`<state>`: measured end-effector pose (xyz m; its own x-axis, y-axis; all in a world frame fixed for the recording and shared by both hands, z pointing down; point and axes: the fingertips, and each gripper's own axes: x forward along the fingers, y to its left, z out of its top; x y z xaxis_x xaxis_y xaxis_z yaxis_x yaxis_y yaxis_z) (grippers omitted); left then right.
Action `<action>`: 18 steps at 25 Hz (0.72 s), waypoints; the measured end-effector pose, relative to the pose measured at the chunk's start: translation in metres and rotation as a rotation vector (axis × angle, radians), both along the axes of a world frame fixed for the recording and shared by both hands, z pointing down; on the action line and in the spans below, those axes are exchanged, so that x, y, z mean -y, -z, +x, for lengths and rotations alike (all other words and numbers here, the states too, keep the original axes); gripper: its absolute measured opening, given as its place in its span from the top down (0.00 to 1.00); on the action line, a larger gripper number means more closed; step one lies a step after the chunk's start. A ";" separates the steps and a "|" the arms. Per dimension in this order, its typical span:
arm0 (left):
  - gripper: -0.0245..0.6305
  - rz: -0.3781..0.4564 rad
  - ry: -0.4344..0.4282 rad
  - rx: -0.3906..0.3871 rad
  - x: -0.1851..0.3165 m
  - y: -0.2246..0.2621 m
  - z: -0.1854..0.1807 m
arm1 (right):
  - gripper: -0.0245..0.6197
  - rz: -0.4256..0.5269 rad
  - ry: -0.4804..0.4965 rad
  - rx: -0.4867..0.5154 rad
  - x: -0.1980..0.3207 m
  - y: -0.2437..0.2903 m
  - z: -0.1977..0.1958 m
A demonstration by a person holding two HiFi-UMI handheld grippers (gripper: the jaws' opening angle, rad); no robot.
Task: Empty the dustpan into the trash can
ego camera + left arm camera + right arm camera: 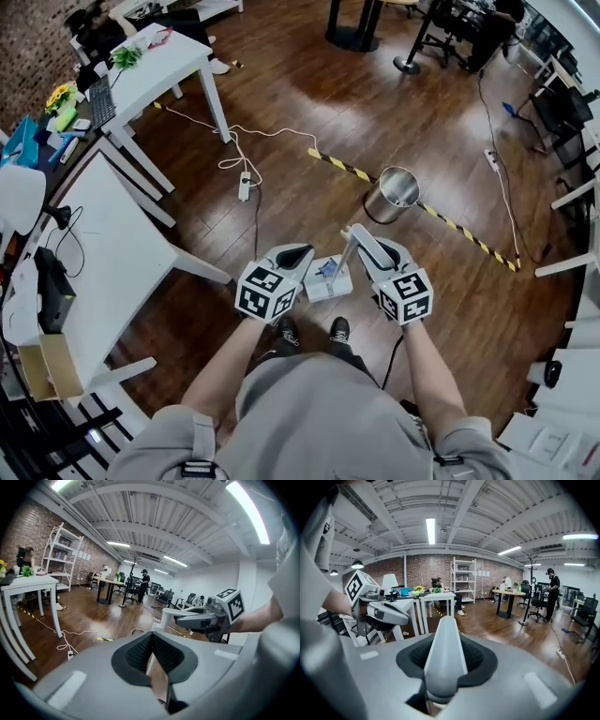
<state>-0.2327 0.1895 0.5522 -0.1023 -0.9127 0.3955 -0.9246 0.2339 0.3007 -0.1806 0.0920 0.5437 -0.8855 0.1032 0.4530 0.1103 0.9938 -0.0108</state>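
My right gripper is shut on the grey dustpan handle, whose end sticks out ahead of the jaws. The white dustpan hangs below it between both grippers, over the person's shoes, with small blue and dark bits in it. My left gripper is shut, with nothing seen between its pads, just left of the pan. The round metal trash can stands open on the wood floor, ahead and slightly right. In the left gripper view the right gripper shows with the handle.
White tables stand at the left. A white cable with a power strip lies on the floor ahead. Yellow-black tape runs past the can. Office chairs and desks stand at the far side.
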 end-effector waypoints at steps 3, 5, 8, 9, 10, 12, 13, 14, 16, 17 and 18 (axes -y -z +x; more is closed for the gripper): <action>0.96 0.002 -0.081 -0.013 0.023 -0.005 0.017 | 0.79 0.012 -0.078 0.026 0.020 0.019 0.034; 0.96 0.007 -0.137 -0.017 0.041 -0.005 0.030 | 0.79 0.022 -0.128 0.049 0.034 0.036 0.053; 0.96 0.021 -0.236 -0.011 0.072 -0.001 0.050 | 0.79 0.047 -0.209 0.096 0.057 0.069 0.078; 0.96 0.025 -0.273 -0.007 0.083 0.001 0.058 | 0.79 0.057 -0.240 0.113 0.065 0.081 0.087; 0.96 0.027 -0.307 -0.003 0.092 0.003 0.065 | 0.79 0.066 -0.268 0.129 0.073 0.093 0.094; 0.96 0.029 -0.359 0.002 0.107 0.006 0.078 | 0.79 0.078 -0.313 0.156 0.088 0.115 0.106; 0.96 0.030 -0.379 0.005 0.113 0.007 0.084 | 0.79 0.081 -0.330 0.168 0.095 0.126 0.110; 0.96 0.030 -0.397 0.008 0.120 0.008 0.089 | 0.79 0.086 -0.345 0.179 0.102 0.136 0.115; 0.96 0.029 -0.427 0.016 0.137 0.011 0.099 | 0.79 0.098 -0.373 0.199 0.118 0.158 0.124; 0.96 0.028 -0.440 0.020 0.146 0.013 0.104 | 0.79 0.105 -0.384 0.207 0.126 0.168 0.128; 0.96 0.026 -0.452 0.025 0.155 0.015 0.109 | 0.79 0.112 -0.393 0.213 0.135 0.177 0.132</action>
